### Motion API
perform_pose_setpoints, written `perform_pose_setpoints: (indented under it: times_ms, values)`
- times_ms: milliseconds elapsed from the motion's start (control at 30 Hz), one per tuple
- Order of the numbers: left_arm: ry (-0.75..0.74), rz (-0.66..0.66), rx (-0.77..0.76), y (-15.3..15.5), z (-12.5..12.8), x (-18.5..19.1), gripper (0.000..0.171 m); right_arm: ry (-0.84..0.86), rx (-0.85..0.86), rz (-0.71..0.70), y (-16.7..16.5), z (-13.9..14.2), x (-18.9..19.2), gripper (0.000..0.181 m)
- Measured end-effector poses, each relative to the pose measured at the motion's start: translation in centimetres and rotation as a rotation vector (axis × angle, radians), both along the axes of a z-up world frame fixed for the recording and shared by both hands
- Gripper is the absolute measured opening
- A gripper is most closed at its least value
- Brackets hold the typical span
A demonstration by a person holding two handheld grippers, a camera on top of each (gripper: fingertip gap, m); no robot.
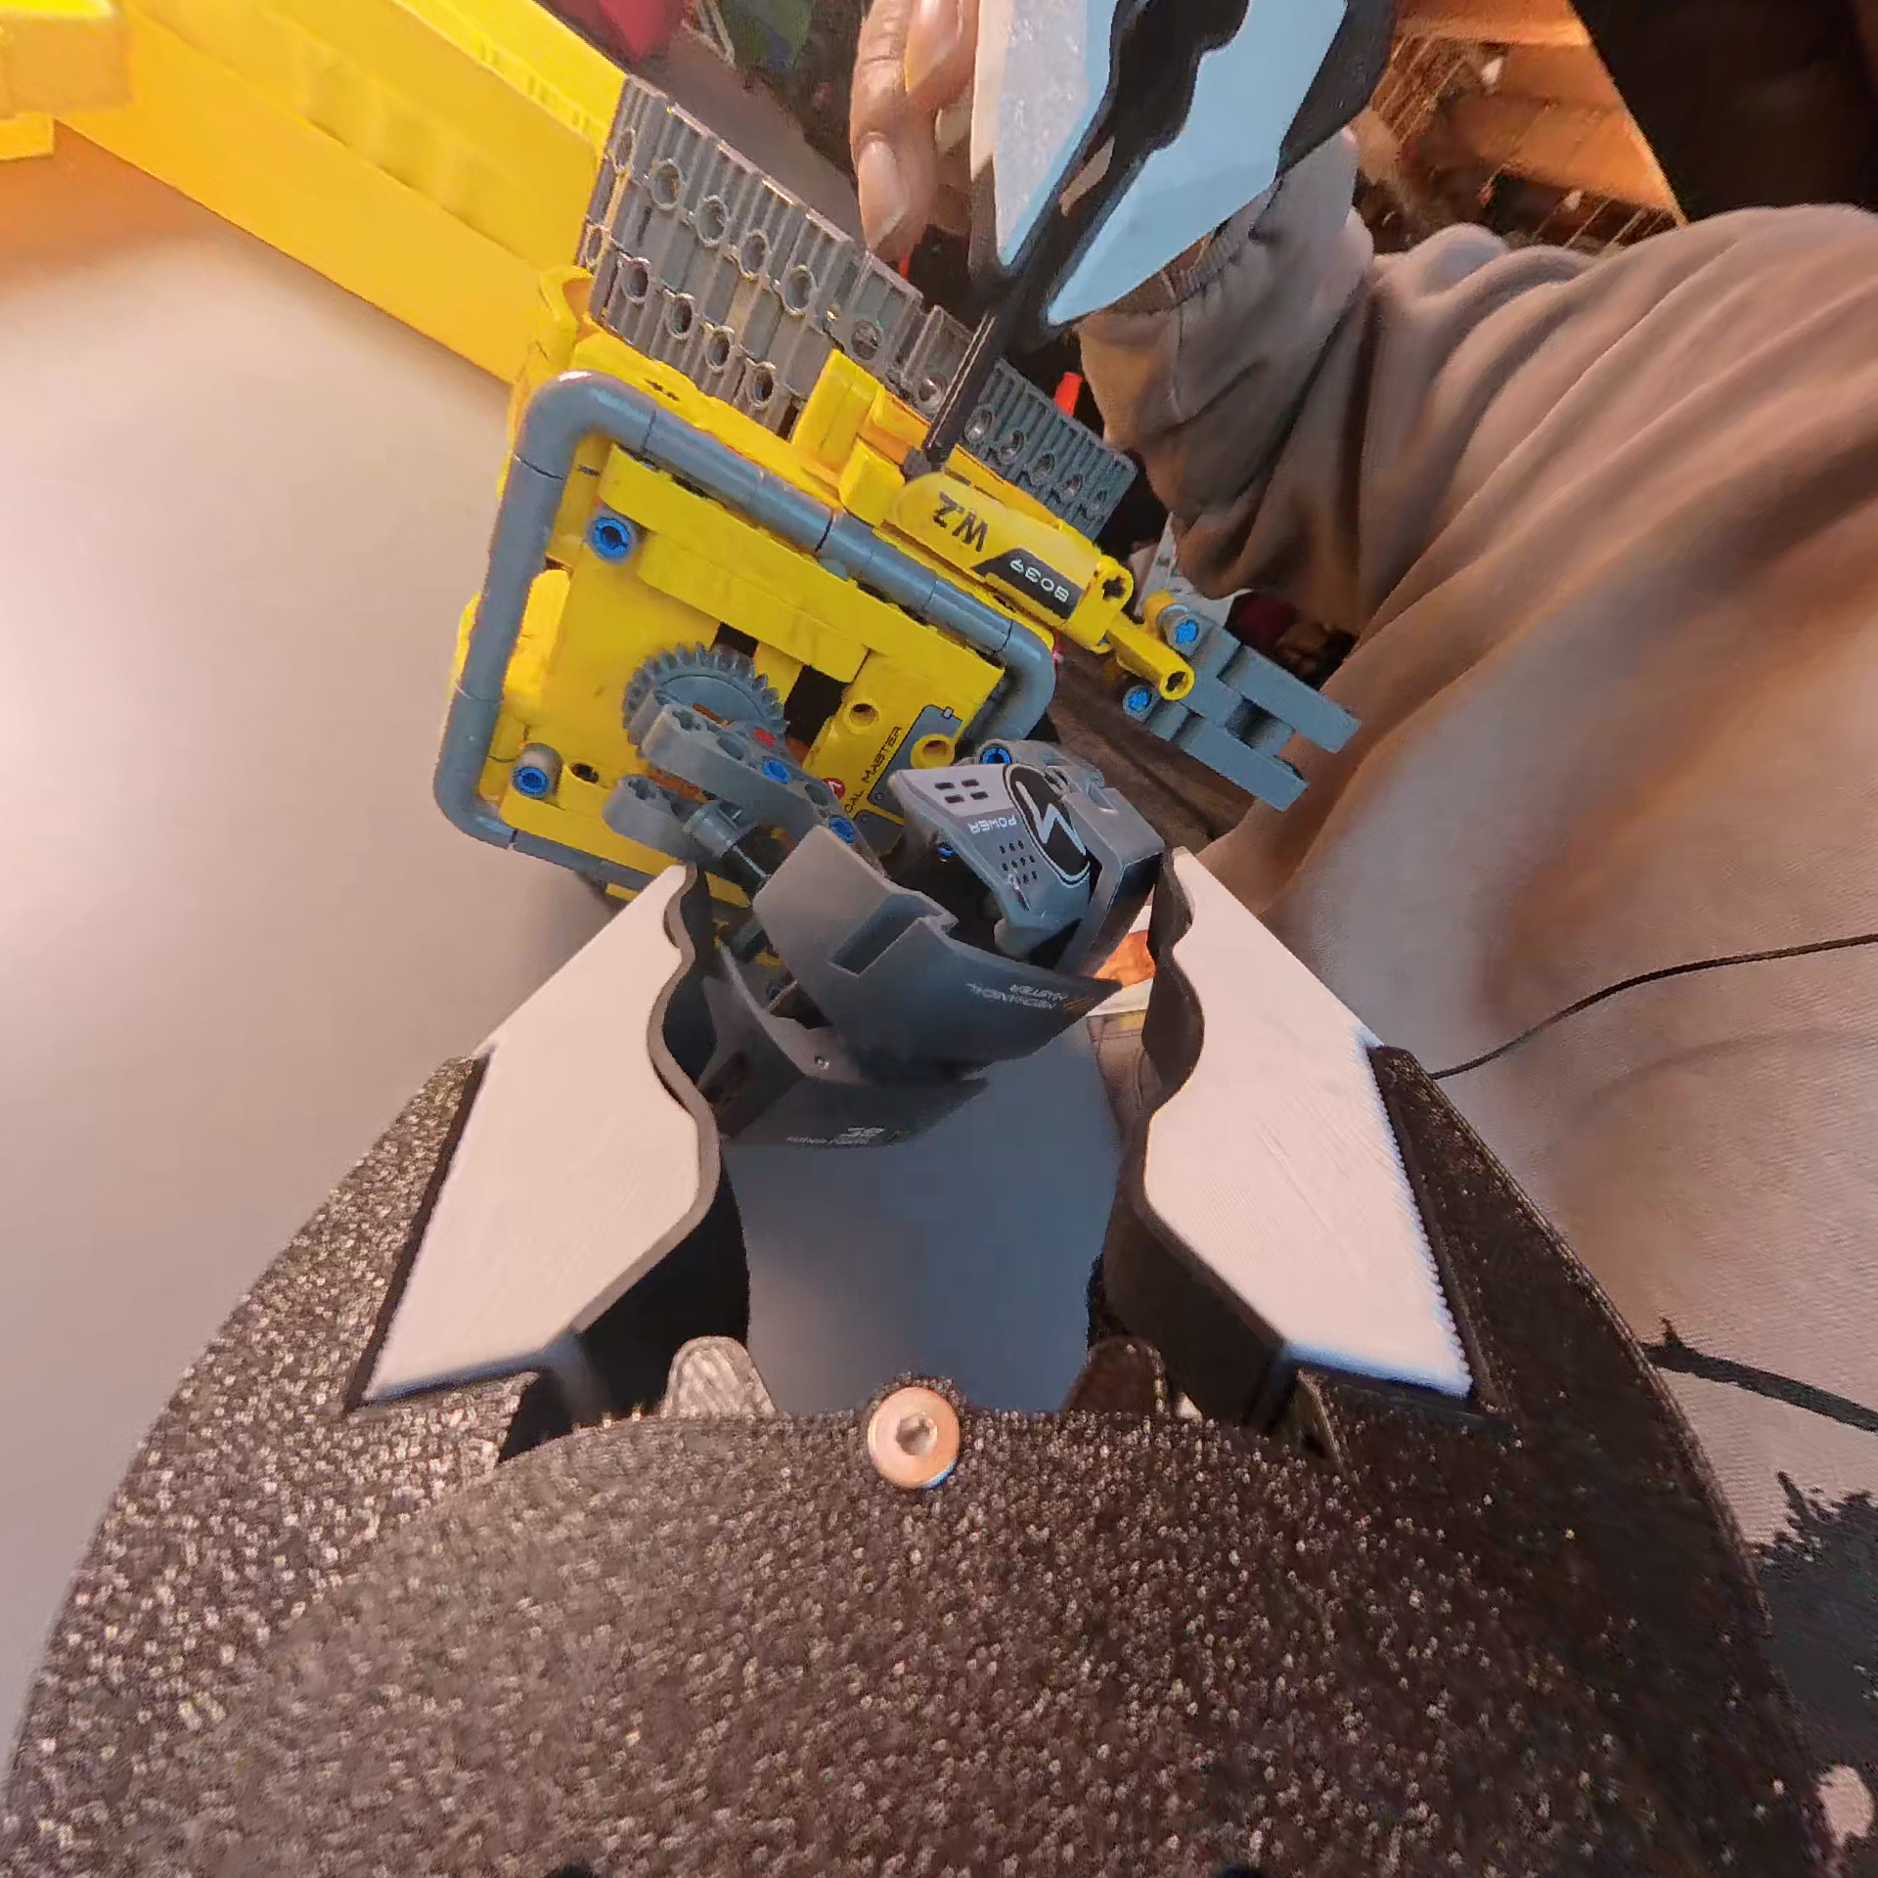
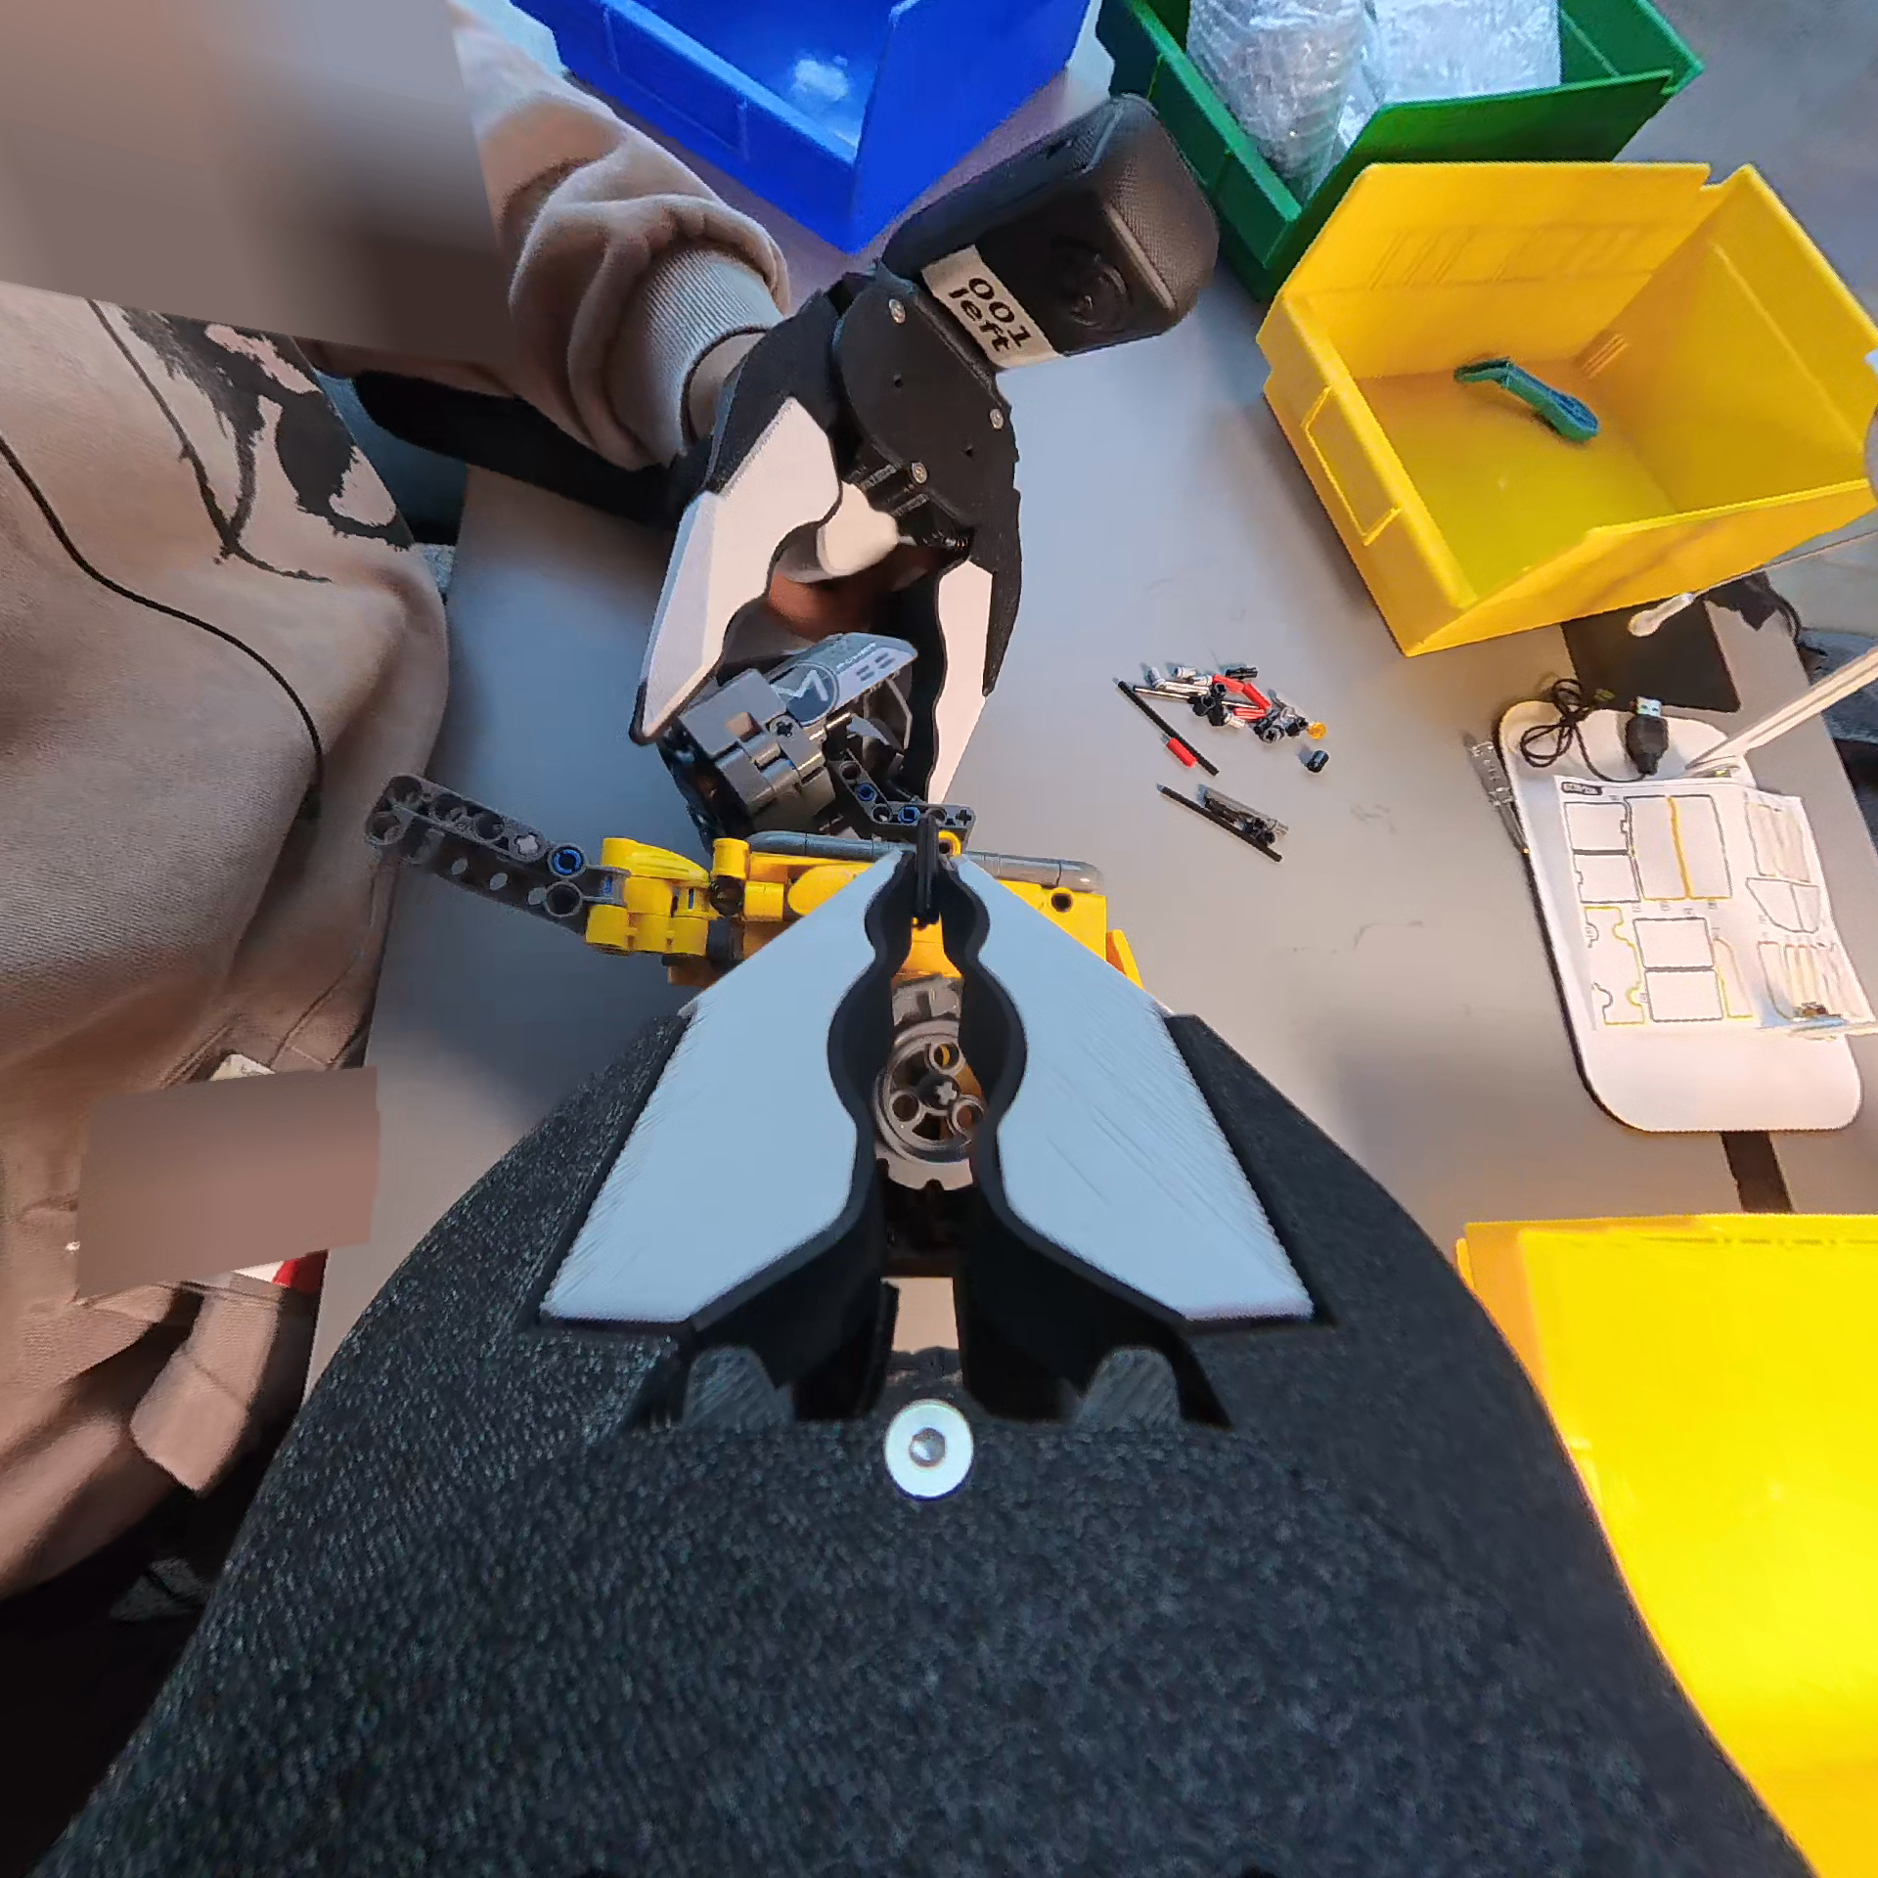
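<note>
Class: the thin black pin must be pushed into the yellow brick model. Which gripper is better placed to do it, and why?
Right. The right gripper is shut on the black pin at the yellow brick model; the left gripper grips its grey end.

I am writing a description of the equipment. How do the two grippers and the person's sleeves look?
Both the left gripper and the right gripper have a black, grainy body, one silver screw, and pale grey fingers with wavy black inner pads. The left gripper carries a black camera with a white label. The sleeves are beige with ribbed cuffs.

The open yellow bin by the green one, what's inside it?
Inside the yellow bin lies one small teal part on the floor. The near front wall hides the floor strip just behind it, so anything there cannot be seen.
</note>
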State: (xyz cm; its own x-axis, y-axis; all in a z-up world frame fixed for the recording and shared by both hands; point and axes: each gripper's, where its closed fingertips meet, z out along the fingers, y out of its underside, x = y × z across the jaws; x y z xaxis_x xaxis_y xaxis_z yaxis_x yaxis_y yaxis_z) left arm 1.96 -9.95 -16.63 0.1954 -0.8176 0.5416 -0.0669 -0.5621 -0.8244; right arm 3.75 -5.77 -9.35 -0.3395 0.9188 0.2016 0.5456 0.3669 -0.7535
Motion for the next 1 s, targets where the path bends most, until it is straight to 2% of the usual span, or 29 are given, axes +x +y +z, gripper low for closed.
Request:
perform_pose_setpoints:
  times_ms: [333, 700, 800, 1000]
  values:
    - [-0.052, 0.015, -0.010, 0.3, 1.1, -0.5, 0.085, 0.031, -0.014, -0.014, 0.3, 0.2, 0.1, 0.004]
    - [0.136, 0.144, 0.253, 1.2, 1.9, -0.8, 0.085, 0.044, -0.007, -0.011, -0.1, 1.1, -0.8, 0.004]
    - [0.183, 0.173, 0.288, 1.4, 2.0, -0.7, 0.085, -0.027, 0.041, -0.031, -0.1, 0.9, -1.3, 0.003]
    - [0.185, 0.178, 0.238, 1.6, 1.4, -0.6, 0.085, -0.310, 0.194, 0.002, 0.3, -1.2, -2.5, 0.003]
